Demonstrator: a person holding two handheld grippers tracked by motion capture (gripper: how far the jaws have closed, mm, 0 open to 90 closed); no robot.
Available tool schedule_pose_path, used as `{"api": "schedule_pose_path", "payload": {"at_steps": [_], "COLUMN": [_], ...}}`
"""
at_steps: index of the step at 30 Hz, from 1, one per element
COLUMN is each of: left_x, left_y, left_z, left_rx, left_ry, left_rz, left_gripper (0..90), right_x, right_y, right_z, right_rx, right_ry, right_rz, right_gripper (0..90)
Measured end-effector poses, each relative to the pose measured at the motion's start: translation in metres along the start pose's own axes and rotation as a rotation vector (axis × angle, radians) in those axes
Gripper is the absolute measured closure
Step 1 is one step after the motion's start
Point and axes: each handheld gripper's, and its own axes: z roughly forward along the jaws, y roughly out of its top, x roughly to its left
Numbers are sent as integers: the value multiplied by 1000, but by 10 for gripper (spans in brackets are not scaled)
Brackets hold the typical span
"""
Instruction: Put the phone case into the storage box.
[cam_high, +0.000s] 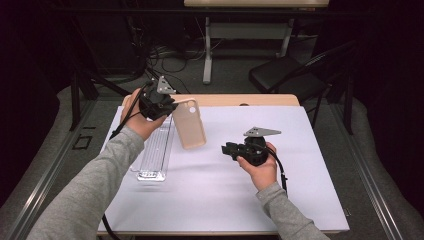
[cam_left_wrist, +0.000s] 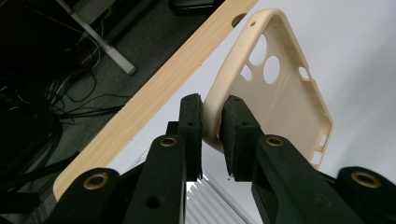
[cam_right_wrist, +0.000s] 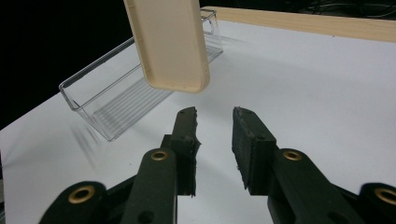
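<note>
Holding the beige phone case (cam_high: 188, 123) by one long edge, the left gripper (cam_left_wrist: 211, 122) is pinching the rim between its fingers (cam_left_wrist: 236, 126), keeping the case lifted off the white worktop (cam_high: 300, 150), just beside the clear plastic tray (cam_high: 156, 150). The right gripper (cam_right_wrist: 215, 122) is hovering near the case's lower end, its fingers spread with nothing between them. Judgement: the case is probably being passed or steadied between grippers. Doing it well is calling for the right fingers closing squarely on the free lower rim before the left ones let go, since a thin rim pinch is likely letting the case swing.
</note>
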Motion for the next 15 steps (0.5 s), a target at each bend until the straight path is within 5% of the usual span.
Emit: {"api": "schedule_pose_path", "payload": {"at_steps": [15], "left_x": [18], "left_y": [-11], "left_z": [-2], "left_rx": [-22], "left_ry": [19], "left_rz": [5], "left_gripper": [789], "right_x": [-1], "right_y": [-1], "right_z": [2], "right_rx": [26], "right_ry": [-10], "right_rz": [-11], "right_gripper": [666]}}
